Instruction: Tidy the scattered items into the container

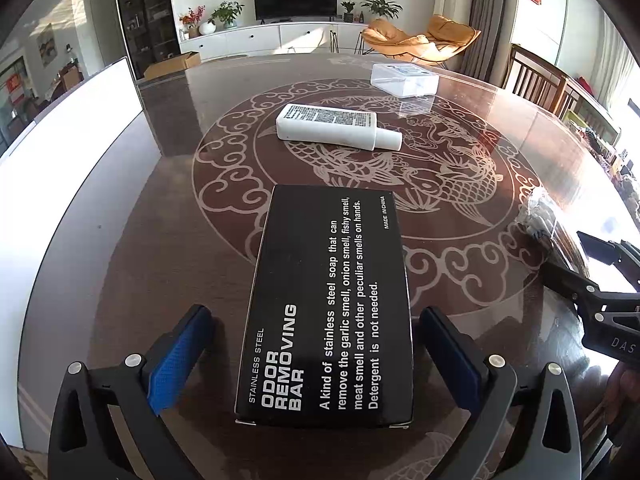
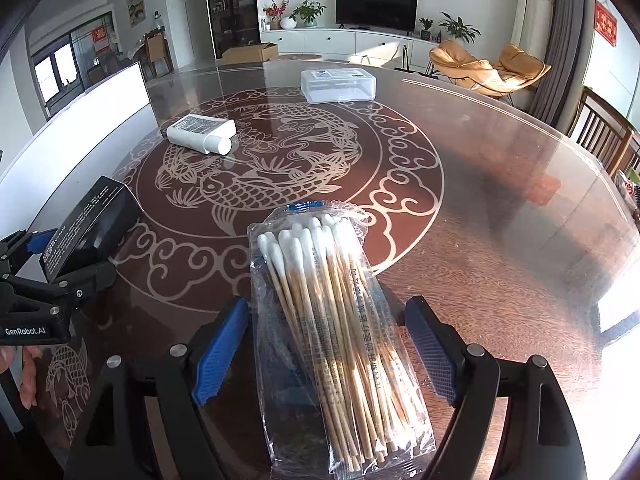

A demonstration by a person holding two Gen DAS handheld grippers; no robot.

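Note:
A black box (image 1: 326, 308) printed "ODOR REMOVING BAR" lies flat on the round table between the open fingers of my left gripper (image 1: 314, 360), with gaps on both sides; it also shows in the right wrist view (image 2: 90, 226). A clear bag of cotton swabs (image 2: 332, 332) lies between the open fingers of my right gripper (image 2: 326, 356), untouched; it also shows in the left wrist view (image 1: 540, 216). A white bottle (image 1: 336, 126) (image 2: 202, 132) lies on its side mid-table. A clear plastic lidded container (image 1: 404, 78) (image 2: 340, 84) stands at the far side.
The dark round table (image 1: 460, 208) has a glass top with a fish pattern. A white board (image 1: 72, 120) runs along the table's left edge. Wooden chairs (image 2: 604, 136) stand at the right. My right gripper's body (image 1: 604, 292) shows at the right in the left wrist view.

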